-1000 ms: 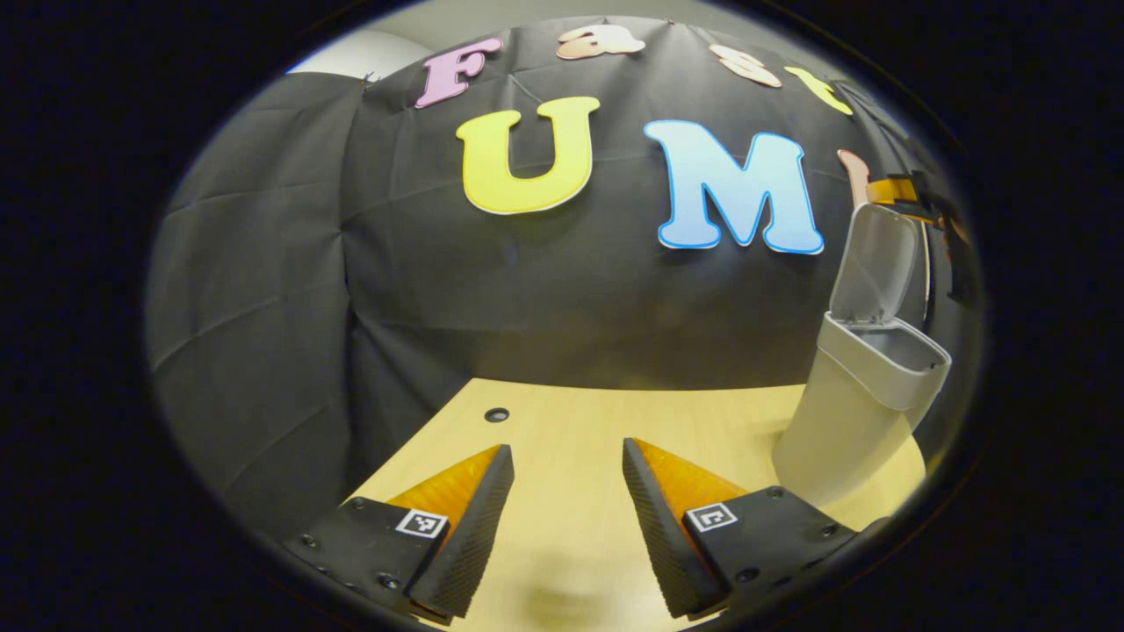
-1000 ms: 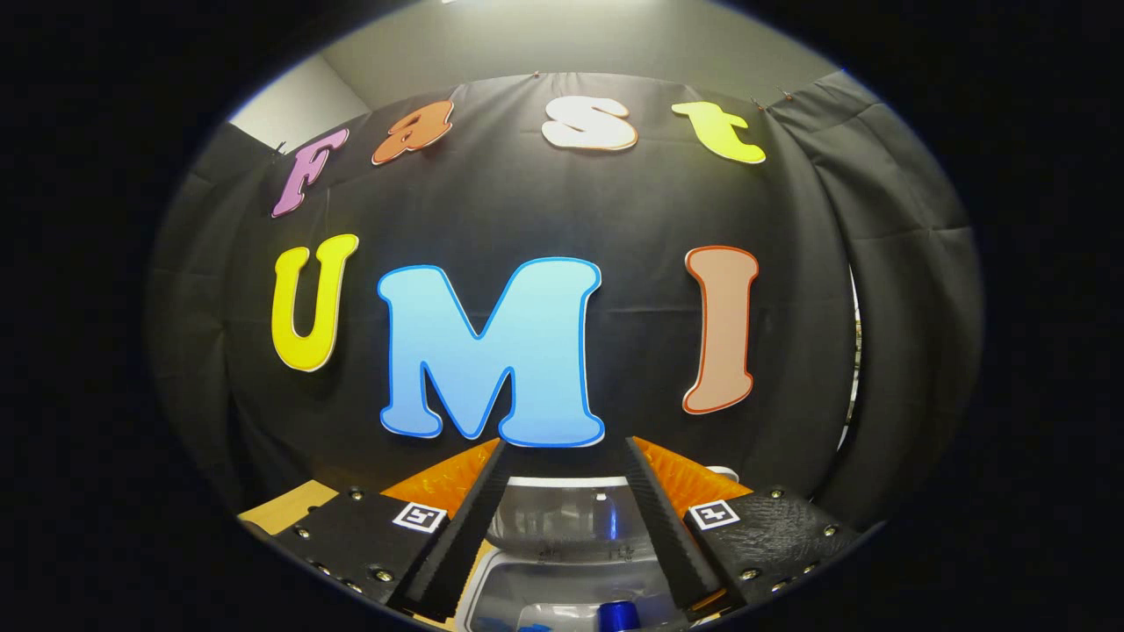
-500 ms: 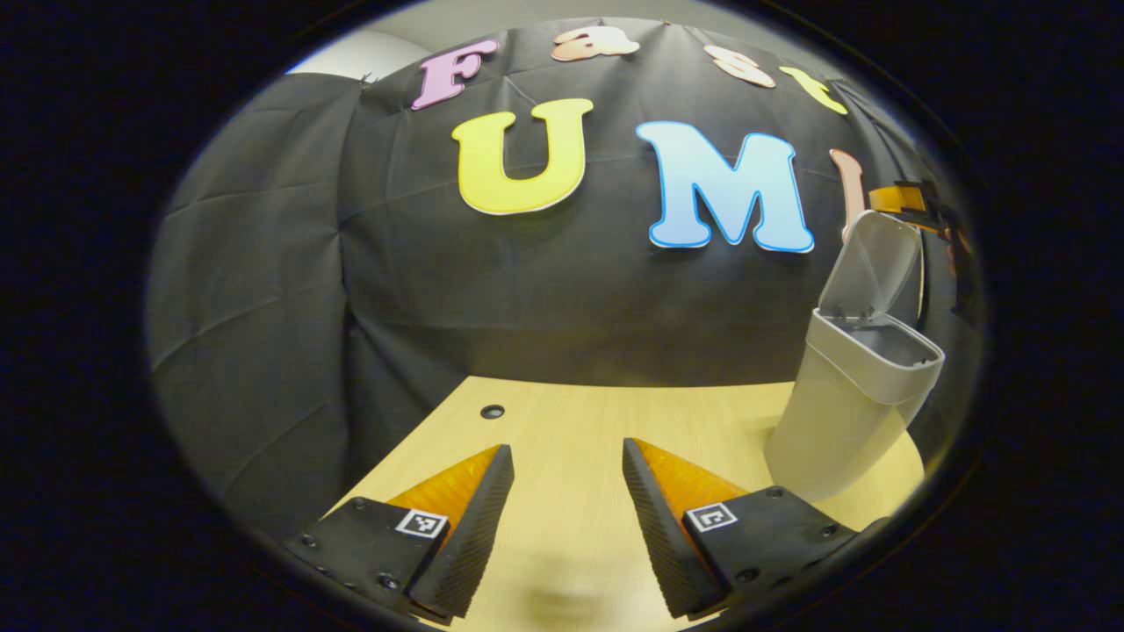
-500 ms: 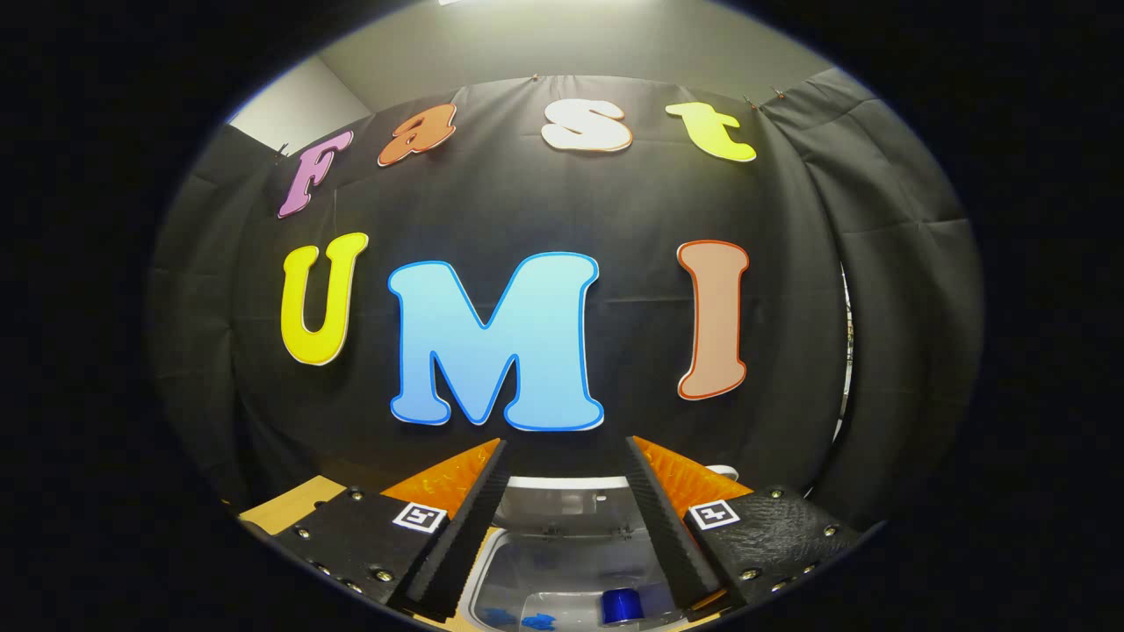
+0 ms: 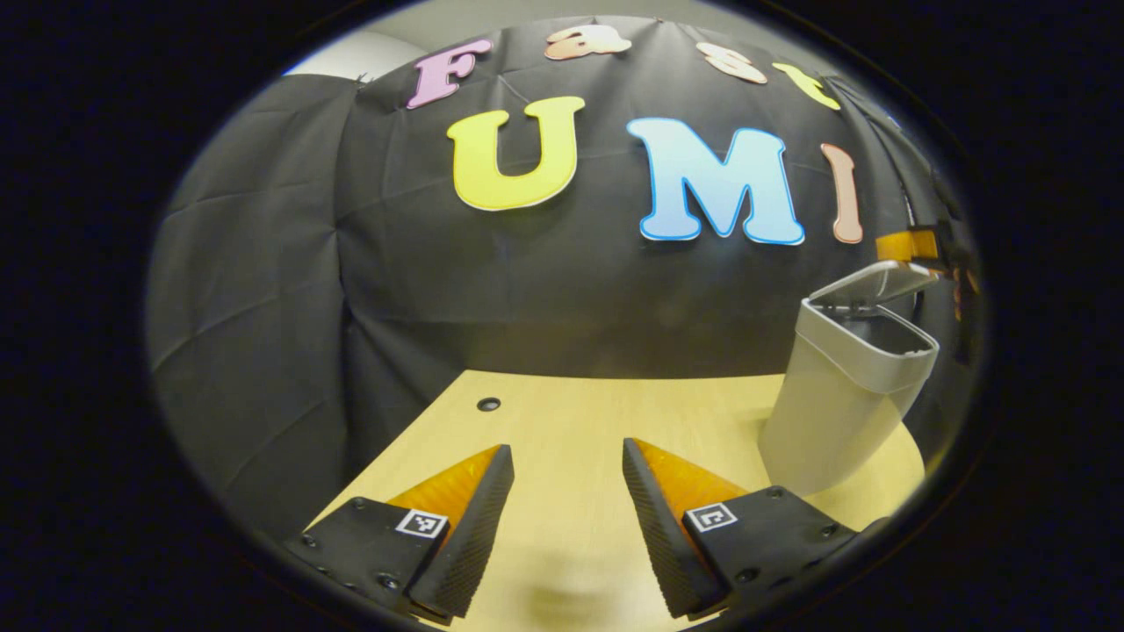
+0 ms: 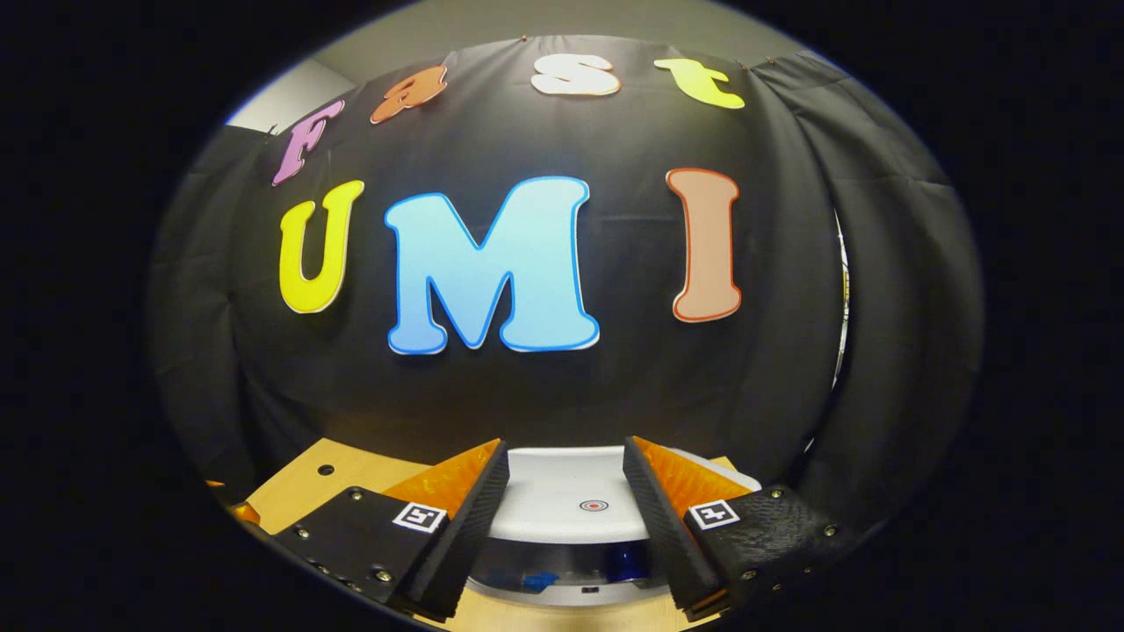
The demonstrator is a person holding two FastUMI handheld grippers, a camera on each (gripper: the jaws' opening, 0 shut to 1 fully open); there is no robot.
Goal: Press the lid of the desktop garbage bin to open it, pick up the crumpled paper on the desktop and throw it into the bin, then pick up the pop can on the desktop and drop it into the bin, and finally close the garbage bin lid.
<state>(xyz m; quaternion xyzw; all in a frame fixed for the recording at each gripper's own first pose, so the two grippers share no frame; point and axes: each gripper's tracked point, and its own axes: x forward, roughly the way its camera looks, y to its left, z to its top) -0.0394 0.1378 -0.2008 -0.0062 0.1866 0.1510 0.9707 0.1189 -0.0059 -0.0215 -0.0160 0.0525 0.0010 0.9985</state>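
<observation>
The lid [image 6: 580,496] of the garbage bin [image 5: 843,395] is seen partly lowered at the lower centre of the right gripper view, a gap remaining above the rim; blue items are visible inside. The right gripper [image 6: 562,518] is held above it, jaws wide apart, nothing gripped. Closing is judged best done by pressing down on the red target mark [image 6: 594,506] until latched. The left gripper [image 5: 562,518] is held over the desk [image 5: 562,412], jaws wide apart, empty.

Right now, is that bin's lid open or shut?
Partly open. In the left gripper view the lid tilts low over the bin, a gap showing at its front. It isn't latched down yet.
</observation>
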